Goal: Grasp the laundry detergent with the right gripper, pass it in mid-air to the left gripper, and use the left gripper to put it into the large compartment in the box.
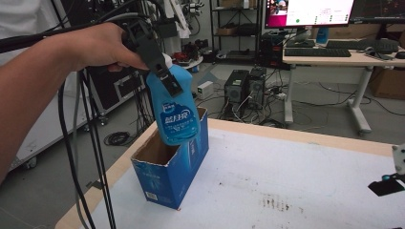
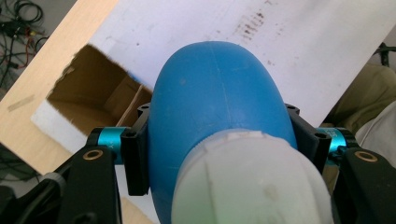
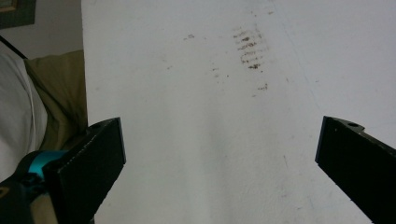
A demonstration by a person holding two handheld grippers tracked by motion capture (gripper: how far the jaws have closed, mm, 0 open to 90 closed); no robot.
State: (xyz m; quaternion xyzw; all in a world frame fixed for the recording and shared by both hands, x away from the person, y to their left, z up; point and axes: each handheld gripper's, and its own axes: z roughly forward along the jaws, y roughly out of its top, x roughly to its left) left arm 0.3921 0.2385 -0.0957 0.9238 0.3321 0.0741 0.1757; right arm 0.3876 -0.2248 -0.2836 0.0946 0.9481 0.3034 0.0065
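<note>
1. Left gripper [image 1: 165, 71]: clamped on one blue bottle [image 1: 175, 112], up near its top. Hand [image 1: 98, 45] holds it up in the air over the table's left end.
2. Left gripper view: both jaws press the blue bottle's [image 2: 219, 100] flanks, one on each side, just below the white cap [image 2: 250, 184]. Bottle body runs away from the jaws, down toward the table.
3. Bottle count: one. White cap, blue body, label with white print on the front.
4. One blue carton [image 1: 169, 164] sits directly below the held bottle, top flaps open, brown cardboard inside. Bottle's base is at the carton's mouth, by its far rim; can't tell if it touches.
5. In the left gripper view the open carton [image 2: 93, 98] lies beyond the jaws, left of the bottle. No contents visible inside it.
6. Right gripper [image 1: 389, 183]: at the right edge of the high view, low over the table [image 1: 296, 191], well apart from bottle and carton.
7. Right gripper view: two jaws spread wide, nothing between them, bare white tabletop [image 3: 205, 140] below.
8. One patch of dark brown specks [image 3: 250, 46] on the tabletop, ahead of the right gripper's jaws; the same patch [image 1: 274, 202] lies between the two grippers in the high view.
9. Two cables [image 1: 81, 157] trail down from the left gripper, hanging off the table's left side.
</note>
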